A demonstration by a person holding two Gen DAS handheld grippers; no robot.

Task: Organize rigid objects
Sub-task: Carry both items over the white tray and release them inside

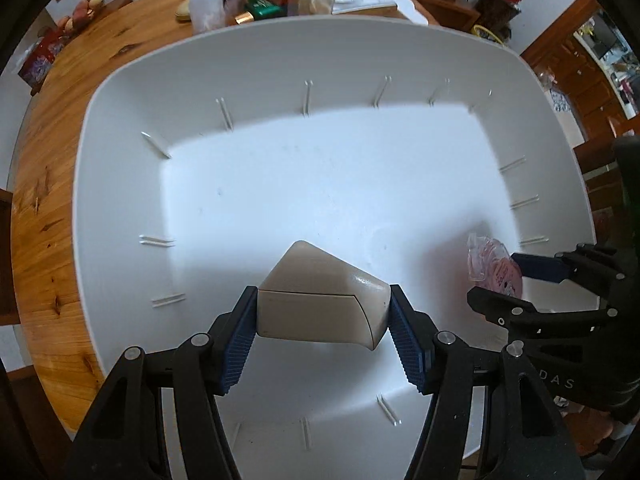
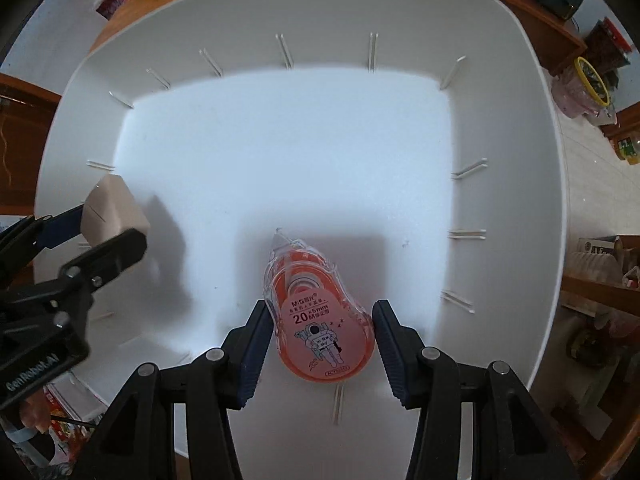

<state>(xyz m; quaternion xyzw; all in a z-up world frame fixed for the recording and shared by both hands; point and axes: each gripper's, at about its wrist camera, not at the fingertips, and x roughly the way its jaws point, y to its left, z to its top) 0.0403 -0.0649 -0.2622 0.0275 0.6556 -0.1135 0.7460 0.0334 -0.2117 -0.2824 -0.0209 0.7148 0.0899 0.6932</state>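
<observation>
Lengthwise, correction tape (image 2: 320, 316) tip forward.

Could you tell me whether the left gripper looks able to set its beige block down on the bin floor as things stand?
Probably yes. The left gripper holds the beige block over the white bin, whose floor ahead lies bare; the right gripper with the correction tape sits off to the side.

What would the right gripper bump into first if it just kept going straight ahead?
Probably the white bin: its bare floor, then the far wall. The right gripper holds the correction tape, whose tip leads; depth is unclear.
</observation>
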